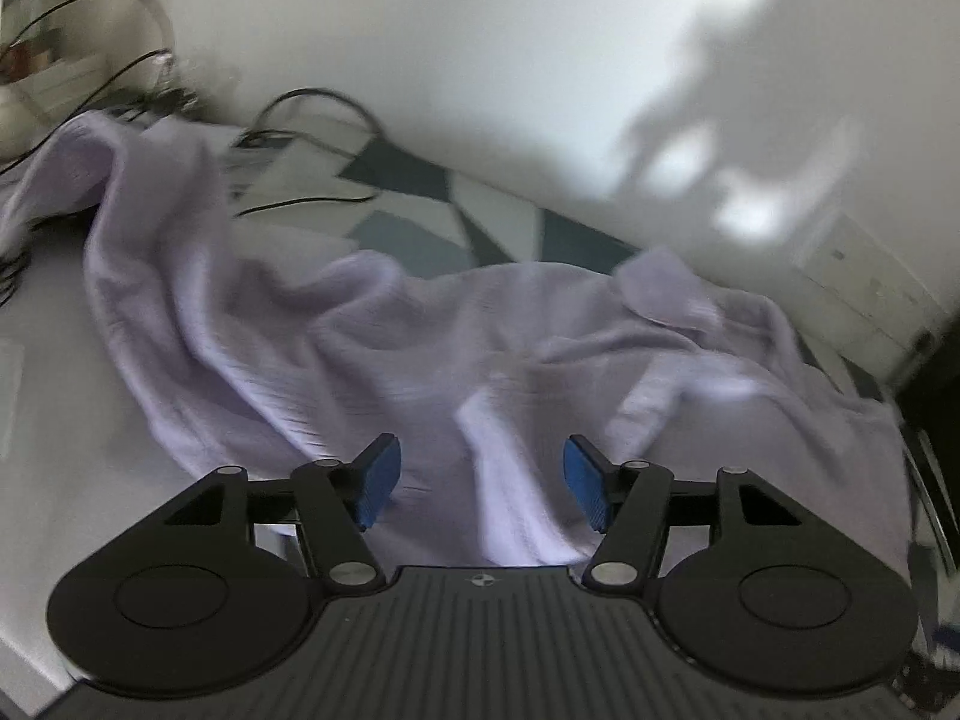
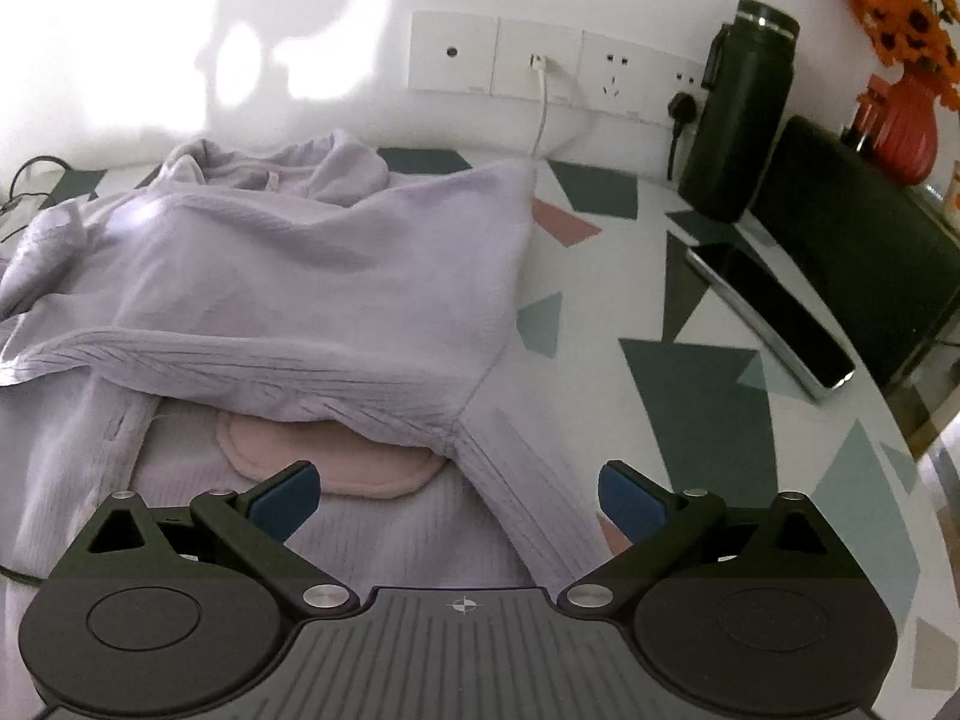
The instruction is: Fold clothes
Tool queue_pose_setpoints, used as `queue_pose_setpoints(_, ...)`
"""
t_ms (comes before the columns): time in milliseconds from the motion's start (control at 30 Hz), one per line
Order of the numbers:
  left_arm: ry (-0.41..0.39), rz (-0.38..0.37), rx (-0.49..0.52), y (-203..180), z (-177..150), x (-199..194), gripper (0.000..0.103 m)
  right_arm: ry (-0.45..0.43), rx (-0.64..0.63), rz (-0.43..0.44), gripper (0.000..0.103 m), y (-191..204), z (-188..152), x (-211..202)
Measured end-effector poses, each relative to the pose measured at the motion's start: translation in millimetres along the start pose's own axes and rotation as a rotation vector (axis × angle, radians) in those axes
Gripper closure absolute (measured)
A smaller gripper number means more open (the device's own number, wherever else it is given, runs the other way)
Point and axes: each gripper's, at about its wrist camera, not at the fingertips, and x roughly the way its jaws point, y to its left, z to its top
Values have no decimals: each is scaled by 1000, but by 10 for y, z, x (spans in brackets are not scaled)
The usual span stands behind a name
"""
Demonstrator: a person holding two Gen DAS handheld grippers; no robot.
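A pale lilac knit garment (image 1: 372,336) lies rumpled on the patterned tabletop (image 1: 420,222), one sleeve trailing to the far left. My left gripper (image 1: 477,480) hovers over its near edge, open, with a fold of cloth lying below the gap and no pad pressing on it. In the right wrist view the same garment (image 2: 300,276) has its upper part folded over, and a pink patch (image 2: 336,456) shows under the fold. My right gripper (image 2: 459,498) is open above the ribbed hem by that patch, nothing held.
Black cables (image 1: 312,114) lie at the table's far left. A smartphone (image 2: 774,312), a dark bottle (image 2: 744,114), a black box (image 2: 858,240) and an orange vase of flowers (image 2: 906,120) stand to the right. Wall sockets (image 2: 558,63) with a white cord sit behind.
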Motion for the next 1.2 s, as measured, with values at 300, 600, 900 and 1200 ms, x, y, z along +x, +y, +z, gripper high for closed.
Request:
queue_pose_setpoints(300,8,-111,-26,57,37,109,40,-14,-39,-30,16,30,4,45)
queue_pose_setpoints(600,-135,-129,-42,22,294,-85,90,-29,-274,-44,80,253,127,190)
queue_pose_setpoints(900,-44,-19,-132,461,-132,-373,81,-71,-102,29,90,-37,96,-74)
queue_pose_setpoints(1200,-93,-11,-28,413,-64,-326,34,0,-131,10,85,20,53,61)
